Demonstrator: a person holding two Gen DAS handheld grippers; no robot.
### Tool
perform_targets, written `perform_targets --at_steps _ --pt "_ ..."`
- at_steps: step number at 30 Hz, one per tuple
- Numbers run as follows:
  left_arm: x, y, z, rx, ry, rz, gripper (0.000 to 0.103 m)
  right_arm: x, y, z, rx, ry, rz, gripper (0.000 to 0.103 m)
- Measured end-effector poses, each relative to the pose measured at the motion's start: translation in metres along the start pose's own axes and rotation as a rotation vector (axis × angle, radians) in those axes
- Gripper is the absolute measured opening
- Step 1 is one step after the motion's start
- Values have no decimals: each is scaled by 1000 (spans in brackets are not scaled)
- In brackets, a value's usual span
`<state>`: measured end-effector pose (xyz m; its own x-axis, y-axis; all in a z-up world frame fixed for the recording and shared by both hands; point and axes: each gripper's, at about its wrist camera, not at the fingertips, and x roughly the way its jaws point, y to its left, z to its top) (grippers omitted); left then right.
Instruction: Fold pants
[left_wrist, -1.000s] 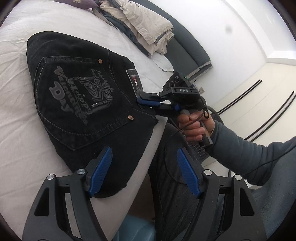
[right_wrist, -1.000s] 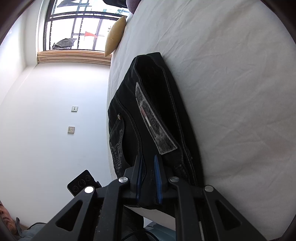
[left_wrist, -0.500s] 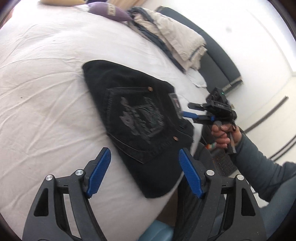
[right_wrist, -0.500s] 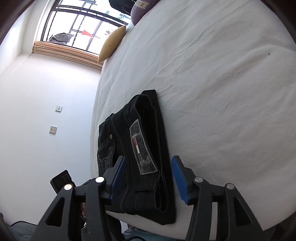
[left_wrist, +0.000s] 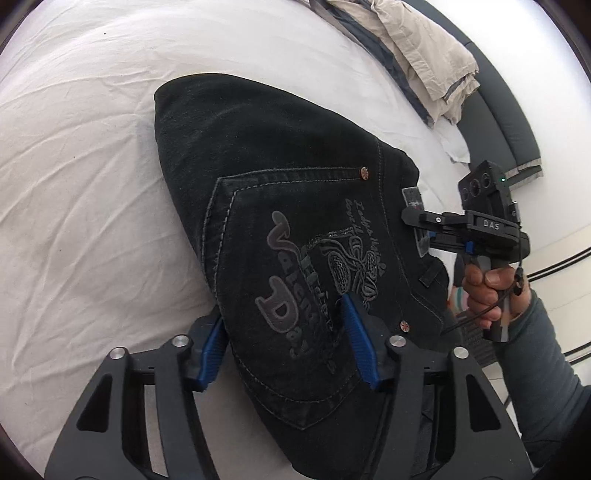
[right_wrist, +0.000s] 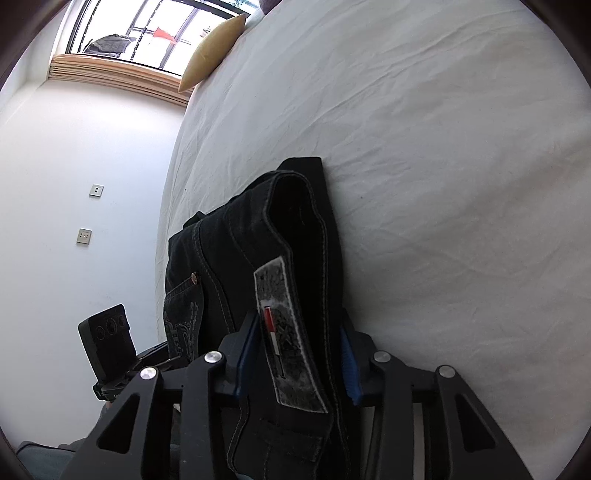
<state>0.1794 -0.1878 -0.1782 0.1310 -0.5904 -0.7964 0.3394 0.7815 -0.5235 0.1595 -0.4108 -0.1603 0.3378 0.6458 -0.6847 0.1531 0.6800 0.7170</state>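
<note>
The black pants (left_wrist: 295, 206) already lay folded into a compact bundle near the edge of a white bed (left_wrist: 74, 184), so the folding looked nearly complete; what remained was probably a last squaring-up or moving the bundle. The left tongs (left_wrist: 284, 343) had just been closing, with the pocket end of the bundle between the blue pads; whether they pinched it could not be told. The right tongs (right_wrist: 295, 354) had also been closing, straddling the waistband end with its grey label (right_wrist: 284, 332). The dark denim carried grey embroidered lettering and copper rivets.
</note>
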Motion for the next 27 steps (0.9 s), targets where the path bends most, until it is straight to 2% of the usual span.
perform_targets --at_steps 5,11,20,27 --pt "4 -29 5 47 -6 107 41 -1 19 -5 -71 -11 -117 30" --pt "1 -48 9 79 -32 155 26 -11 45 -13 -147 -44 -206 22" --pt "-24 -64 18 112 -94 176 22 -28 97 -20 -254 -102 -250 20" --pt "-60 -51 47 122 -170 215 22 -30 135 7 -312 -146 -222 19"
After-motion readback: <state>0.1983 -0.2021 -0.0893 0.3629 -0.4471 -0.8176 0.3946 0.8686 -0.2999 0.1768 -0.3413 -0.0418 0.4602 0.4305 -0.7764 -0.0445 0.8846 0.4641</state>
